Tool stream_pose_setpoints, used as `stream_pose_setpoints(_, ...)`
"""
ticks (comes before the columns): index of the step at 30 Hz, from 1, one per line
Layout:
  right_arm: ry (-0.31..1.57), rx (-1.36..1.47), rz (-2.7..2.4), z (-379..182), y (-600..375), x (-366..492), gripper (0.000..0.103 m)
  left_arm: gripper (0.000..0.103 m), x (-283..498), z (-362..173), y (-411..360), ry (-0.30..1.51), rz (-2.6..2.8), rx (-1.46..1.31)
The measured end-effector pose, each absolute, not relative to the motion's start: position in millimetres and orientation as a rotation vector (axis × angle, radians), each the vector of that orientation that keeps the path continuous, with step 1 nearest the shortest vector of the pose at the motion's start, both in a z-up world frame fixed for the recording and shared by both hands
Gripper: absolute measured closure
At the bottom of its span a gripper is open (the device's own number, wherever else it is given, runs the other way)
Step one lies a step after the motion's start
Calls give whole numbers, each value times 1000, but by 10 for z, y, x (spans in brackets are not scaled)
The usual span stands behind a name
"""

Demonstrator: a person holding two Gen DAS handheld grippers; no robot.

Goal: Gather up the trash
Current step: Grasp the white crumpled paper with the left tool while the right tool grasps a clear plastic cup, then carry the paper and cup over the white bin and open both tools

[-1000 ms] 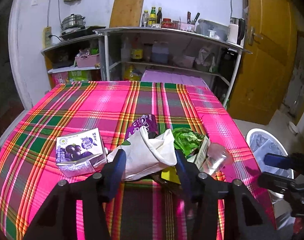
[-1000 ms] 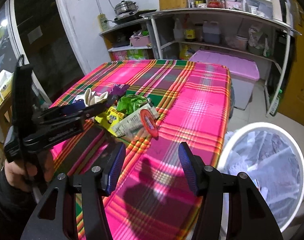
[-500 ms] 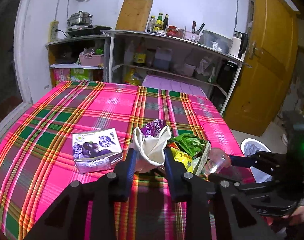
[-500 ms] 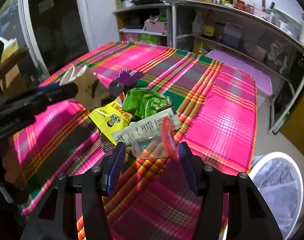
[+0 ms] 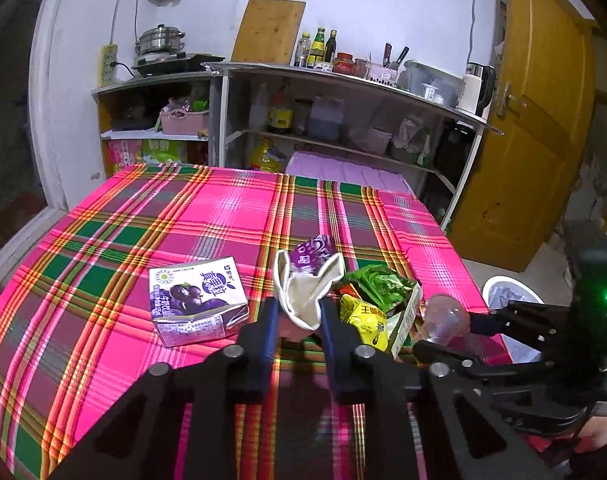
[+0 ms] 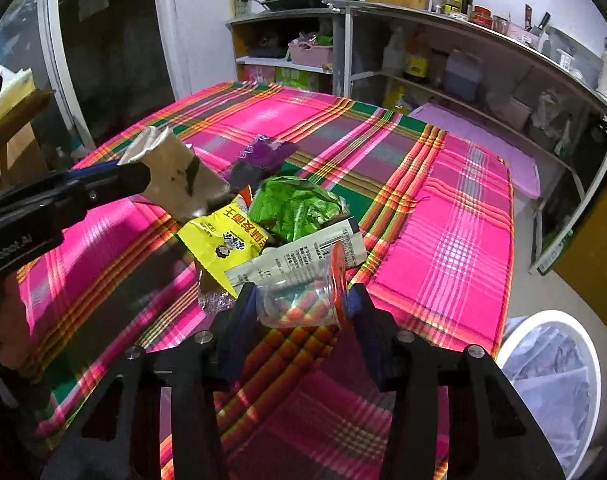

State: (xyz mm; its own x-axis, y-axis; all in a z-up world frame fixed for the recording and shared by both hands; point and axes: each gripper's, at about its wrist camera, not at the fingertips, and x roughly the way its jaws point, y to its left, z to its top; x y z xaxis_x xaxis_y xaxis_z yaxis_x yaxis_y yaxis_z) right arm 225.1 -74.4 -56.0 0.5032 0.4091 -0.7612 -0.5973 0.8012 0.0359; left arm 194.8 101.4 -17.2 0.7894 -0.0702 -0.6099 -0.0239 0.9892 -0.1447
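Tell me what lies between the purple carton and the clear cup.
In the left wrist view, between the carton and the cup lie the crumpled white paper pinched in the left claw, then the green wrapper and yellow packet.

My two wrist cameras look down along my tongs, close over the plaid tablecloth (image 5: 223, 216), sharing the wrapper pile (image 6: 287, 208).
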Motion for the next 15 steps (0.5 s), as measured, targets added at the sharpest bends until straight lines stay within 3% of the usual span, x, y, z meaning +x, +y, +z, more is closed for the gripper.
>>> stream_pose_setpoints(15, 816, -162, 600, -346, -971, 1971, 56, 91, 1725, -5, 822, 635, -29, -115)
